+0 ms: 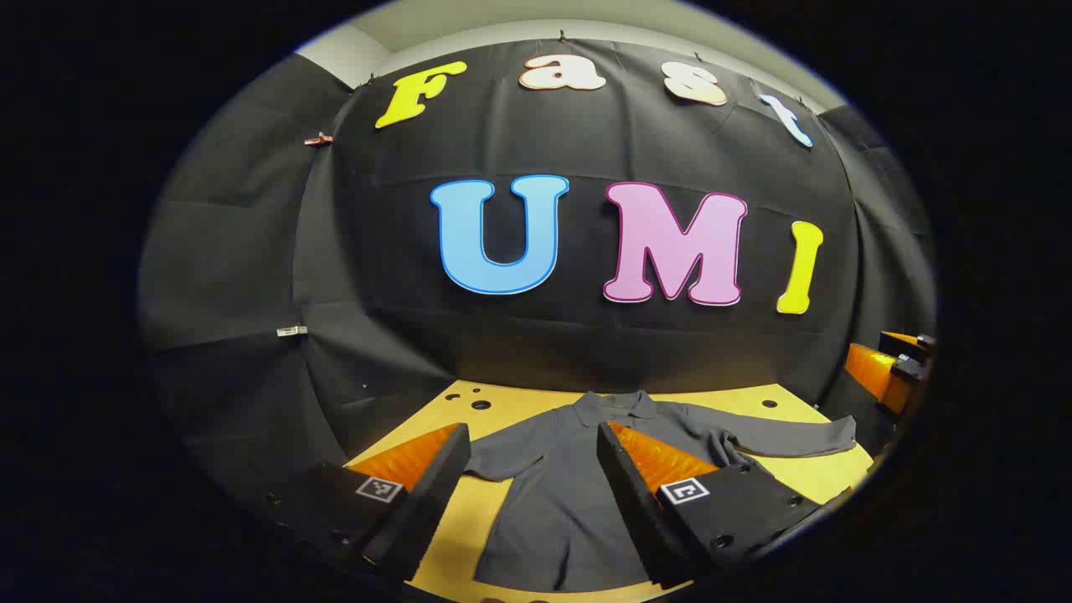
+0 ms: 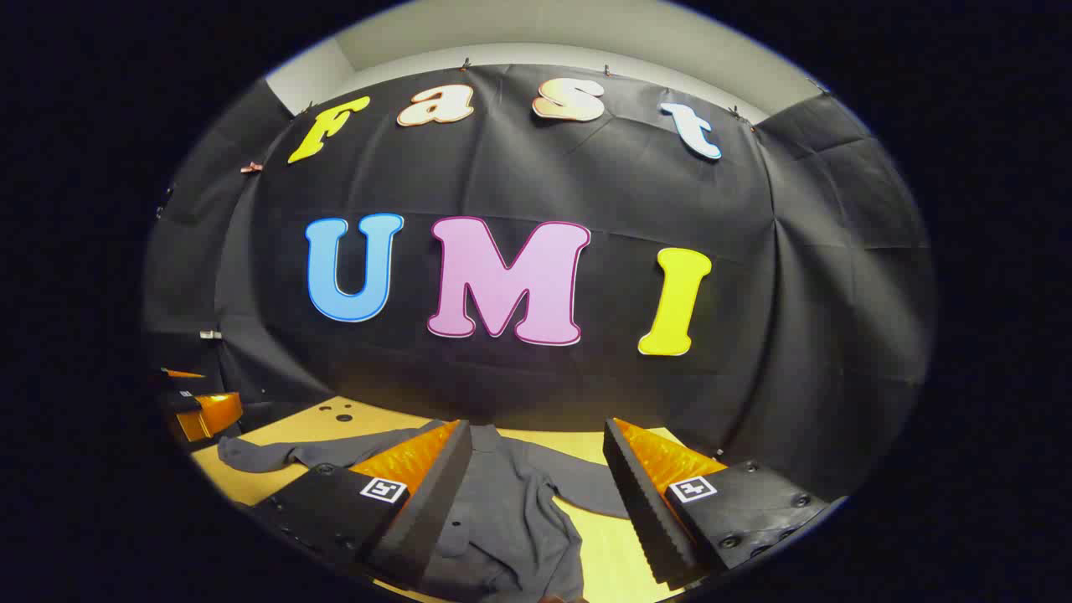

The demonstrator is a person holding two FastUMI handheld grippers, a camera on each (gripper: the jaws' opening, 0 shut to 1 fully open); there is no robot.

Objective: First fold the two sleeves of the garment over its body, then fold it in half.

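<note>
A grey long-sleeved collared shirt (image 1: 553, 502) lies flat on the wooden table (image 1: 821, 473), its collar (image 1: 620, 406) toward the wall. One sleeve (image 1: 796, 437) stretches out to the right in the left gripper view. The other sleeve (image 1: 494, 463) runs behind one of my left fingers. My left gripper (image 1: 536, 494) hovers open over the shirt's body. In the right gripper view the shirt (image 2: 502, 511) lies below my open right gripper (image 2: 536, 502), with one sleeve (image 2: 268, 456) reaching left and the other (image 2: 586, 494) passing behind a finger. Neither gripper holds anything.
The table (image 2: 620, 561) has small round holes (image 1: 481, 404) near its back edge. The black cloth wall rises just behind the table. The right gripper (image 1: 896, 368) appears at the far right of the left gripper view, and the left gripper (image 2: 197, 410) at the far left of the right gripper view.
</note>
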